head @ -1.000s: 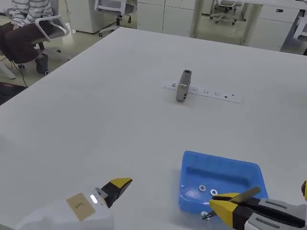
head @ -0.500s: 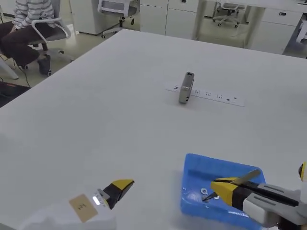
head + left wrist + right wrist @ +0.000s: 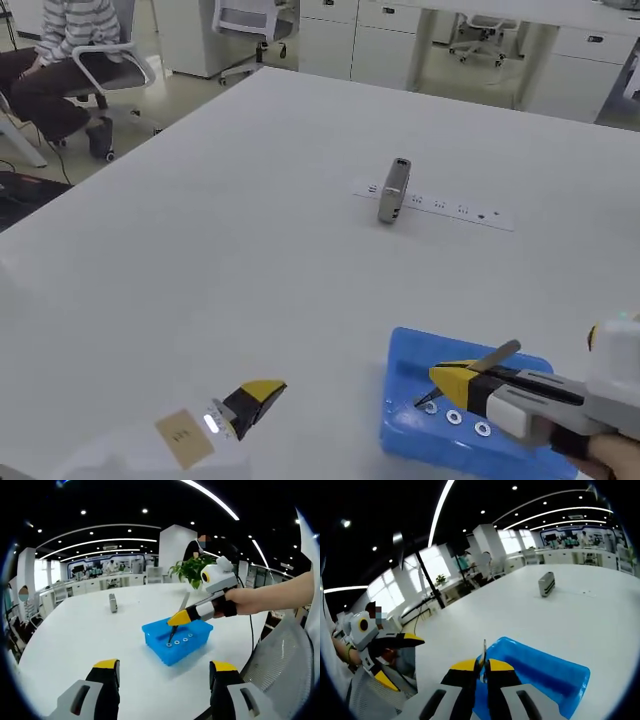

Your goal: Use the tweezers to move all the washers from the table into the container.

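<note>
My right hand-held gripper (image 3: 447, 378) is clamped tight on the tweezers (image 3: 497, 353), which slant down into the blue container (image 3: 408, 349). Their tips come down near the container's left wall, but they are too fine for me to tell whether they pinch anything. I can make out three washers (image 3: 455, 417) lying in a row on the container's floor, just beside those tips. The right gripper's own body covers the container's right end, so I cannot tell what lies there. In the right gripper view the tweezers are a thin sliver between the closed jaws.

My left hand-held gripper (image 3: 164, 672) hangs to the left of the container, well apart from it. Its jaws are spread wide with nothing between them, and its body is cut off at the bottom of the head view.

Beyond the container, on the white counter (image 3: 250, 230), a small grey device (image 3: 393, 190) stands on edge. Its markings are too small to read.
</note>
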Motion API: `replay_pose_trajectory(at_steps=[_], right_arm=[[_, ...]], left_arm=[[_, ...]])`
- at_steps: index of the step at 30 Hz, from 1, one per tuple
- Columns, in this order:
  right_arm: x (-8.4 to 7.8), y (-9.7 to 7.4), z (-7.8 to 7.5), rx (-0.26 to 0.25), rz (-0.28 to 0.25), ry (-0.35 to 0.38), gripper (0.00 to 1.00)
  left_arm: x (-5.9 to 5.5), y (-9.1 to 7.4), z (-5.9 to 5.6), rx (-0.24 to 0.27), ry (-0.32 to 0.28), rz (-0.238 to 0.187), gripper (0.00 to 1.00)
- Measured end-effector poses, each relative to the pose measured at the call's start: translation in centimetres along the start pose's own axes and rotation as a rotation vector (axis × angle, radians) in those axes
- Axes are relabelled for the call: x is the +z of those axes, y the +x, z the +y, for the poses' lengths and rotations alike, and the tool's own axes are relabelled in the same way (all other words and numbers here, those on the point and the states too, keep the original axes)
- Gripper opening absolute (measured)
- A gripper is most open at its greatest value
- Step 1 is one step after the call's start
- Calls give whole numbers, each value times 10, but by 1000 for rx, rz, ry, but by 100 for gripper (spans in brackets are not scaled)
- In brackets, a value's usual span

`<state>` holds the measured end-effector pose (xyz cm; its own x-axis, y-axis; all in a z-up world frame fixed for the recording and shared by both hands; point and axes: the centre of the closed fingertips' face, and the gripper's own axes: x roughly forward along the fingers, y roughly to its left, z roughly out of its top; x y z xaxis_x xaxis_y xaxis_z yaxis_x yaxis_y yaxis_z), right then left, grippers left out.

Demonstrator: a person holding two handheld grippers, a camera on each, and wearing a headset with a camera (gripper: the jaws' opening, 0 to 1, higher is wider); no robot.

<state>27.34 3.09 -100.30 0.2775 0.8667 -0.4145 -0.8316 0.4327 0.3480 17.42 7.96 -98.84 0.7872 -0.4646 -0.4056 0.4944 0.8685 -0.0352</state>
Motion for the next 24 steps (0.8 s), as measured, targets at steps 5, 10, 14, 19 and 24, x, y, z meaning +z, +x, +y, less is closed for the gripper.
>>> replay_pose_trajectory(at_steps=[5, 10, 14, 19, 24], right_arm=[[-4, 9, -5, -11, 25, -2, 3], [-4, 16, -11, -26, 42, -12, 3], [-7, 22, -17, -42, 59, -19, 3], [-12, 30, -17, -42, 86, -38, 3], [-16, 33, -18, -45, 109, -73, 3]], left_arm=[[0, 0, 0, 2, -1, -1, 74], [0, 0, 2, 7, -4, -3, 73], [1, 0, 2, 8, -8, -8, 73], [0, 0, 1, 7, -6, -5, 73], [0, -1, 2, 11, -9, -5, 73]])
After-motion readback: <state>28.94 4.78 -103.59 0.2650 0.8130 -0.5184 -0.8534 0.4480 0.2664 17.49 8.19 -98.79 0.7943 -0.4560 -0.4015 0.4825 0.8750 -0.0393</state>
